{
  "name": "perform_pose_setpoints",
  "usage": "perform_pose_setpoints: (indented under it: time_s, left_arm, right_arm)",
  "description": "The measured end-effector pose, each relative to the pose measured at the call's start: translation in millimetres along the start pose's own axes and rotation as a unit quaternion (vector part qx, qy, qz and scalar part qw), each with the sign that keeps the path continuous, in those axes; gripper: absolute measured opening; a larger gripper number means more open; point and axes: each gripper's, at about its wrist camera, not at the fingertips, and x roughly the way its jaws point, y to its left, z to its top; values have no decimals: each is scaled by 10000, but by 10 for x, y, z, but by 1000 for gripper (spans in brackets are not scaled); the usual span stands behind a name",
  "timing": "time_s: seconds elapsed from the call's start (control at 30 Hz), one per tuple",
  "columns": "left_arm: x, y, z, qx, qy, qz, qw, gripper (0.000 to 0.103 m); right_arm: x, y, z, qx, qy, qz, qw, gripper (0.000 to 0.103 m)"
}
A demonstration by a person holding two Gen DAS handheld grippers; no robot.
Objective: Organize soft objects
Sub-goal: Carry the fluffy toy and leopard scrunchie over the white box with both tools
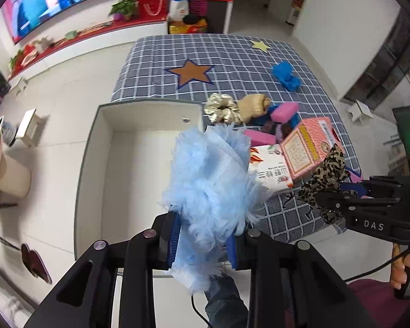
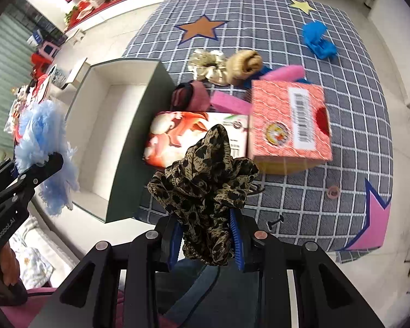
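Nearest in the left wrist view, the left tool [image 1: 202, 242] is clamped on a fluffy light-blue duster cloth [image 1: 210, 180], its blue pads sunk into the pile. I judge it very light and limp, with long fibres that compress and could slide, so a bite deep into the folded core, as here, looks safer than a pinch on the fringe. It hangs over the near right part of the open white box [image 1: 139, 169], the landmark for everything here.

Right of that box, over the near edge of the checked bench [image 2: 300, 199], the right tool [image 2: 206, 239] grips a leopard-print scrunchie [image 2: 205, 180] by its lower gathers. It looks thin, slick and floppy; a hold across several ruffles should keep it from slipping.

Further right of the box lie a printed tissue pack [image 2: 177, 134] and a pink carton [image 2: 289, 125], which looks stiffer. Beyond the box's far right corner sit pink sponges [image 2: 229, 101], a tan knitted piece [image 2: 244, 64] and a gold scrunchie [image 2: 209, 65], all probably squashy and easy to pinch mid-body. Farthest right is a blue cloth item [image 2: 318, 41]
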Motion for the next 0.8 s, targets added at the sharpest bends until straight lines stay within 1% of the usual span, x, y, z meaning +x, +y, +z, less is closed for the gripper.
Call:
perform_pose_setpoints:
  time_s: [0.23,0.5,0.8]
  left_arm:
    - [-68,193,-63,-282,-81,84,9995,31]
    - [-67,363,-90,-567,-84,112,9983,31]
    - [-53,617,-148,-957,-91,189,9952,31]
  right_arm:
    - [-25,173,49,-186,-64,-5,9998,32]
    - [-52,345,159,-431,-85,-18,9990,32]
    - [-18,619,323,-768,-15,46,9970,32]
